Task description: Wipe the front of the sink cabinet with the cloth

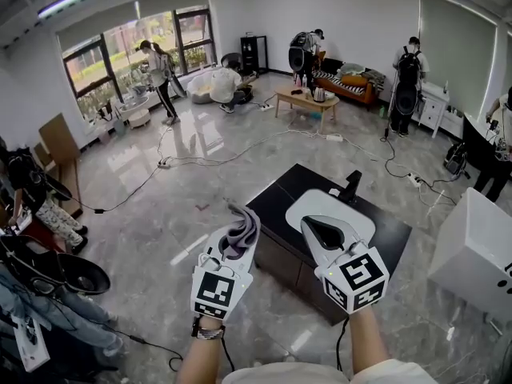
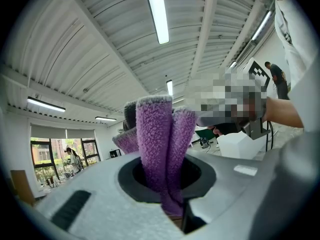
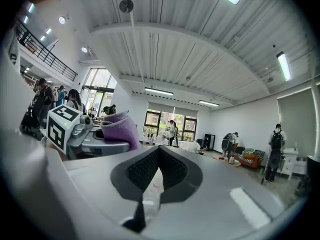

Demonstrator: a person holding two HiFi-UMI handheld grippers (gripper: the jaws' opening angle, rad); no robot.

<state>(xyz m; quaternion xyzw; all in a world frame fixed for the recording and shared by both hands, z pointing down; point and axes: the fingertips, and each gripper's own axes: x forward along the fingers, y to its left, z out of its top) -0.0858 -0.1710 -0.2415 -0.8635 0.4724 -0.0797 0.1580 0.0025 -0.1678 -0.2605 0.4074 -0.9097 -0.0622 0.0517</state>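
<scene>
My left gripper (image 1: 240, 232) is shut on a folded purple cloth (image 1: 239, 230), held up in the air to the left of the sink cabinet (image 1: 298, 270). In the left gripper view the cloth (image 2: 159, 149) stands up between the jaws and points at the ceiling. My right gripper (image 1: 323, 232) is shut with nothing in it and hovers over the white sink basin (image 1: 354, 215). In the right gripper view its jaws (image 3: 158, 151) meet, and the cloth (image 3: 120, 127) in the left gripper shows at the left. The cabinet is dark, with a black top and a black tap (image 1: 351, 186).
A white box (image 1: 478, 250) stands right of the cabinet. Cables (image 1: 240, 152) run over the glossy floor. Several people stand or sit at the far side near a low table (image 1: 307, 102) and a sofa (image 1: 347, 86). Dark gear (image 1: 44, 266) crowds the left edge.
</scene>
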